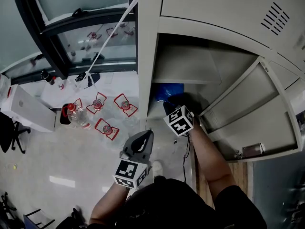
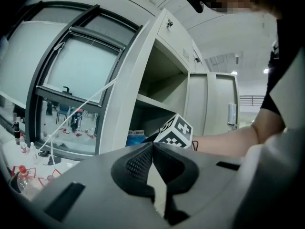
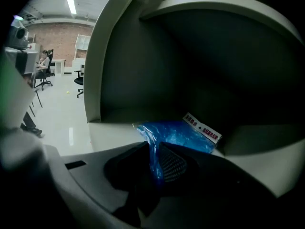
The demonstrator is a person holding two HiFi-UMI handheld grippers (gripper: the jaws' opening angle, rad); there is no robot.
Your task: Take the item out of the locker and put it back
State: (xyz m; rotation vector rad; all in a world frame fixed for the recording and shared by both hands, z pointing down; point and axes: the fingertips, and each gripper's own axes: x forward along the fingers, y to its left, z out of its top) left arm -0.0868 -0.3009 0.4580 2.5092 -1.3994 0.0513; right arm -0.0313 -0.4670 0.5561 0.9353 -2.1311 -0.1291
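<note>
While left gripper (image 1: 145, 138) hangs outside by the person's waist, jaws pressed together on nothing, it plays no part in this step. Right gripper (image 3: 153, 149) is reaching into the open locker (image 1: 147, 56), angled down, jaws clamped on a pinch of blue plastic at the near edge of the blue bag (image 3: 183, 132). Bag body lies flat on the lower shelf (image 3: 109, 132), white label strip at its far end, not lifted yet as far as I can tell. Looks like the take-out step, early in the task.

To do it well: grip is on thin film only, so pull slow and straight out toward the opening, and lift a little first so the bag doesn't drag on the shelf lip. Watch for the film stretching or slipping through the pads; if it does, re-grab deeper on the bag. Keep the forearm off the locker door (image 1: 248, 113), open at right. Farther out, red-capped bottles (image 1: 102, 113) on the floor, not involved.
</note>
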